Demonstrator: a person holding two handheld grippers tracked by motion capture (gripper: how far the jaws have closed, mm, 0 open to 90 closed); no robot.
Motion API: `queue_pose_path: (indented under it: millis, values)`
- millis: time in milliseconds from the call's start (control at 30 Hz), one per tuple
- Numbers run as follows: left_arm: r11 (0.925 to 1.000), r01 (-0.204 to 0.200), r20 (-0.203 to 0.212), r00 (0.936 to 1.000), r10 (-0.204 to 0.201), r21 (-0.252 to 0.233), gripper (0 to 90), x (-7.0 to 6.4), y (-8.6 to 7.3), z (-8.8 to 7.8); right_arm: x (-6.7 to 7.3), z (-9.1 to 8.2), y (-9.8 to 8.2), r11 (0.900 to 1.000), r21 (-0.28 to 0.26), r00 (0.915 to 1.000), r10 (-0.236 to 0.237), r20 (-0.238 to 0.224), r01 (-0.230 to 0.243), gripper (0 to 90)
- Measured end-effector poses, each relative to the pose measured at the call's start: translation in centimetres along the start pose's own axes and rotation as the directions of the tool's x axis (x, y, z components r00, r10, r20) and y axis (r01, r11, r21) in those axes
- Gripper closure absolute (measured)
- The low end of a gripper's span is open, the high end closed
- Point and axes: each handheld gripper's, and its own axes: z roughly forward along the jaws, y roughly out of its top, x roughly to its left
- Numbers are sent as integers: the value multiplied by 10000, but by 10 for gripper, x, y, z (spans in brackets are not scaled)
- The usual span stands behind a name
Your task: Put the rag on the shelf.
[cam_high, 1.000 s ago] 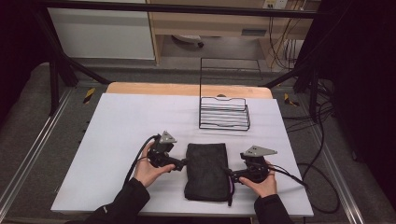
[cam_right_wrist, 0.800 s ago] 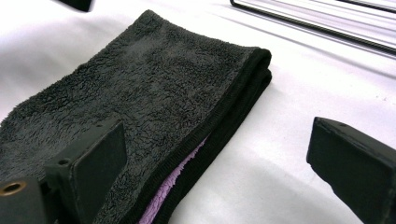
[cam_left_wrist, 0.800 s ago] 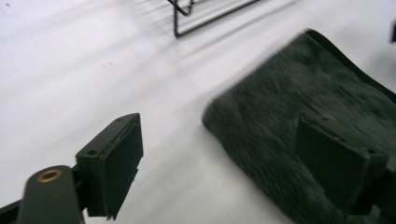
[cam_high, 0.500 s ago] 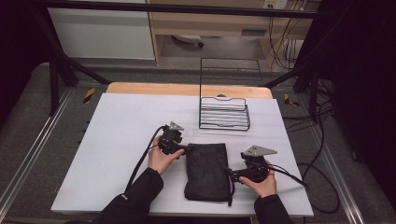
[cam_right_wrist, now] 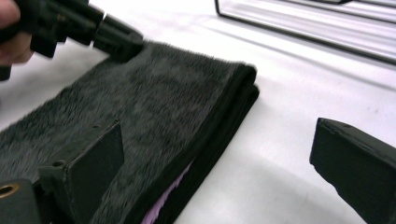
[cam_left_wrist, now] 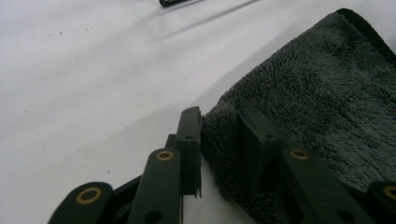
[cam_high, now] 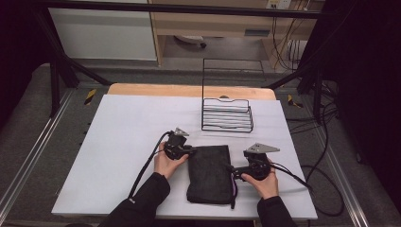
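A folded black towel (cam_high: pixel 209 174) lies near the front edge of the white table (cam_high: pixel 123 127), a little right of the middle, with a black wire rack (cam_high: pixel 227 115) well behind it toward the back edge. The left gripper (cam_high: pixel 188 151) is at the towel's back left corner. Its jaws have just been closing, and in the left gripper view they pinch the fluffy corner of the towel (cam_left_wrist: pixel 299 93) between them. The right gripper (cam_high: pixel 232 169) rests at the towel's right side, its jaws spread wide; in the right gripper view one jaw lies on the pile of the towel (cam_right_wrist: pixel 154 116) and the other stands apart over the bare table.

The step in hand seems to be taking the towel by its corner. To do it well, I think the left jaws should catch exactly the layers wanted, because the purple inner layer (cam_right_wrist: pixel 163 198) shows that several lie together. The right gripper should close on the edge before any lifting, so the fold does not slide open.
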Motion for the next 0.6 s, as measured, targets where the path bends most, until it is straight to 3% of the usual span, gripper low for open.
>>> queue_pose_path:
  millis: [133,200,333,433,600]
  values:
    - [9999,-73,32,10000,73,70,738,-1,0,0,-6,7,11,9994,-207,9995,277,-124,-280,27]
    - [9999,-76,14,10000,76,79,754,-1,0,0,-9,16,19,9995,-246,9998,177,100,-174,32]
    - [9999,-123,-19,9999,123,78,759,-2,0,1,-12,28,25,9996,-147,9997,234,62,-233,45]
    - [9997,-253,-21,9997,253,64,762,-2,-1,1,-17,43,26,9986,259,9988,465,131,-468,146]
    - [9995,-311,-26,9995,311,-4,762,-3,-1,1,-18,50,23,9971,617,9987,432,255,-447,262]
